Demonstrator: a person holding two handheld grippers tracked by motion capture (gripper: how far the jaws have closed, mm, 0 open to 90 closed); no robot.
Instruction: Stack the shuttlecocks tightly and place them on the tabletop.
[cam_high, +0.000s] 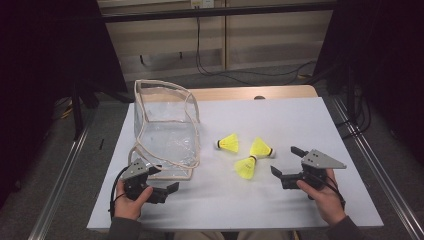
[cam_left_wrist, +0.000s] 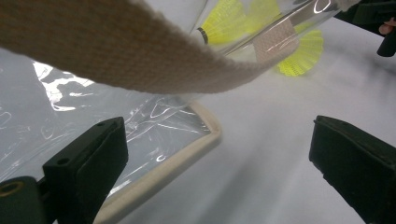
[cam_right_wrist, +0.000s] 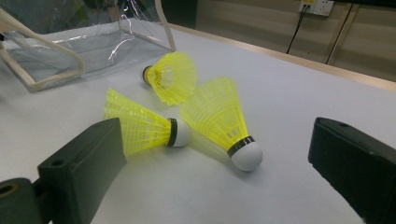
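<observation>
Shuttlecocks (cam_high: 248, 155), yellow ribbed plastic cones, lie beside clear floppy bag (cam_high: 165, 127).

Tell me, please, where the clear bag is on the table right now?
In the high view the clear bag stands at the table's left, just beyond the left gripper, with three yellow shuttlecocks to its right.

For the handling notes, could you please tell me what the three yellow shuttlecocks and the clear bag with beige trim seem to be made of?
The three yellow shuttlecocks look like moulded plastic: their skirts are ribbed, slightly see-through mesh, with white, smooth, matte rounded tips, possibly foam or cork. The clear bag with beige trim seems to be glossy, creased vinyl film, judging by its glare and wrinkles, edged in woven fabric webbing.
</observation>
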